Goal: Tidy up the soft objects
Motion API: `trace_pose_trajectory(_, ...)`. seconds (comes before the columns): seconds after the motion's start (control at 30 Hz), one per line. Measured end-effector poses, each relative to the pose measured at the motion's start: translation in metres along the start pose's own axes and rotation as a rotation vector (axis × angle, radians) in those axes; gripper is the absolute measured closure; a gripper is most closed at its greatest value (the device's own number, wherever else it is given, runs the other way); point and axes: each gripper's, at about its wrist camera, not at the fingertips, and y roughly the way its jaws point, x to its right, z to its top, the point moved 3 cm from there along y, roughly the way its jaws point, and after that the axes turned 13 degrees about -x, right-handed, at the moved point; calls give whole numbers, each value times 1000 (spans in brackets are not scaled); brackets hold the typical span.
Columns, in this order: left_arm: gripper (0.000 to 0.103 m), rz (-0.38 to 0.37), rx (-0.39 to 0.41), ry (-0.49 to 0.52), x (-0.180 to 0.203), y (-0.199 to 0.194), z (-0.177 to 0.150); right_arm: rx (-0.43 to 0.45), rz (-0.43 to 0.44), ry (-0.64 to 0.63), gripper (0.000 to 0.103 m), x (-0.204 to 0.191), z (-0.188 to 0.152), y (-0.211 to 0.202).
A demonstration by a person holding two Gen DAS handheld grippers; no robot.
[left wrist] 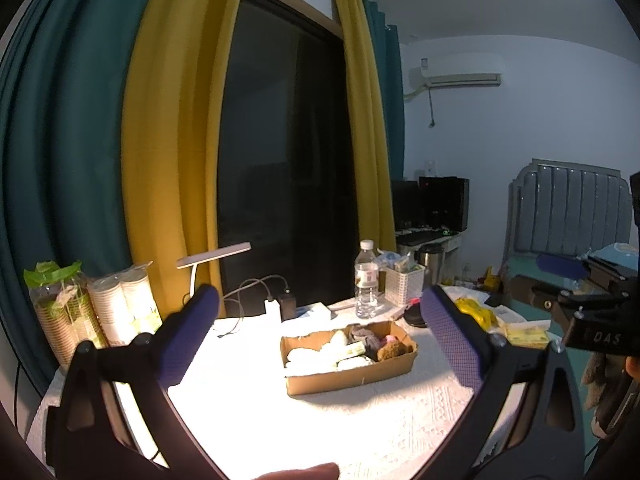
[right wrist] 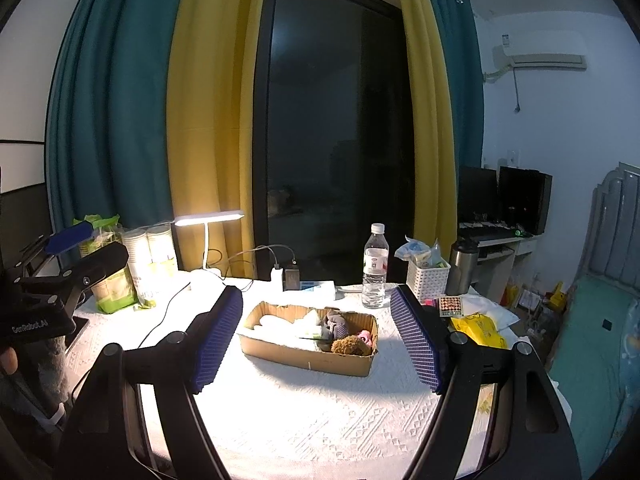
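Note:
A shallow cardboard box (left wrist: 344,380) (right wrist: 304,354) sits mid-table on the white patterned cloth (right wrist: 320,420). Inside lie white soft pieces (left wrist: 304,354), a grey sock (right wrist: 336,322), a brown plush (left wrist: 394,350) (right wrist: 350,345) and something pink (right wrist: 365,336). My left gripper (left wrist: 319,294) hangs above the table short of the box, open, with nothing between its blue pads (left wrist: 188,340). My right gripper (right wrist: 317,293) is likewise open and empty, framing the box from the near side.
Behind the box stand a water bottle (right wrist: 375,266), a white basket (right wrist: 428,280), a steel flask (right wrist: 462,266), a lit desk lamp (right wrist: 210,218) with cables, and paper cup stacks (left wrist: 120,304). A yellow bag (right wrist: 478,330) lies right. A bed (right wrist: 592,320) flanks the table's right edge.

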Motion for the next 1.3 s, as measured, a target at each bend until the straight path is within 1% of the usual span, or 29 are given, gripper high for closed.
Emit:
trace_pose_trajectory(0.17, 1, -9, -4, 4, 2, 1, -1, 0, 0, 1, 24, 0, 0, 0)
trace_pose_trajectory(0.3, 1, -20, -6, -12, 0, 0, 0, 0, 0, 1, 24, 0, 0, 0)
trace_pose_trajectory(0.67, 1, -37, -19, 1, 8, 2, -2, -5, -3, 2, 24, 0, -2, -1)
trace_pose_trajectory(1.3, 1, -52, -43, 7, 14, 8, -2, -20, -13, -2, 24, -1, -6, 3)
